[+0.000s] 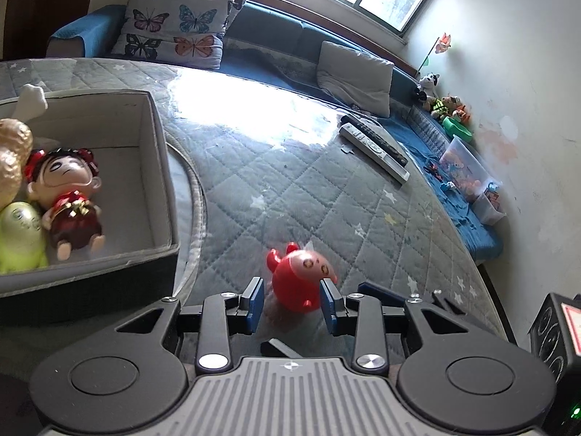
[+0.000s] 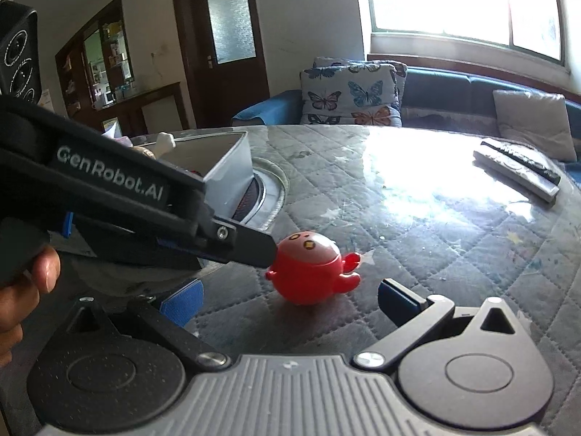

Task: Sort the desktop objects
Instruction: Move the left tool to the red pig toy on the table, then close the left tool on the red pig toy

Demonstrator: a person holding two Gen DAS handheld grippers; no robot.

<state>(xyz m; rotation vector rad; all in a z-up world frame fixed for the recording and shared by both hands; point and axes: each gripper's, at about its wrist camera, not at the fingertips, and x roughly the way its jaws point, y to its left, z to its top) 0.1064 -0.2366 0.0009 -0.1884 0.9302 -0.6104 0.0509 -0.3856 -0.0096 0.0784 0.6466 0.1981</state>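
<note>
A small red round toy (image 1: 299,283) with ears and a pink face lies tilted on the quilted table cover (image 1: 290,181). My left gripper (image 1: 292,303) has its blue pads on either side of the toy's near end. The right pad overlaps the toy's side, and a gap shows at the left pad. From the right wrist view, the left gripper's finger (image 2: 259,250) touches the red toy (image 2: 312,272) at its head. My right gripper (image 2: 287,296) stands wide open just short of the toy. An open grey box (image 1: 159,167) at the left holds a doll (image 1: 69,196) and other toys.
Two remote controls (image 1: 374,149) lie at the table's far right. A round ring (image 1: 198,196) is set into the table beside the box (image 2: 232,174). A sofa with butterfly pillows (image 1: 174,25) runs behind, with a clear tub of toys (image 1: 468,170). A hand (image 2: 21,290) holds the left gripper.
</note>
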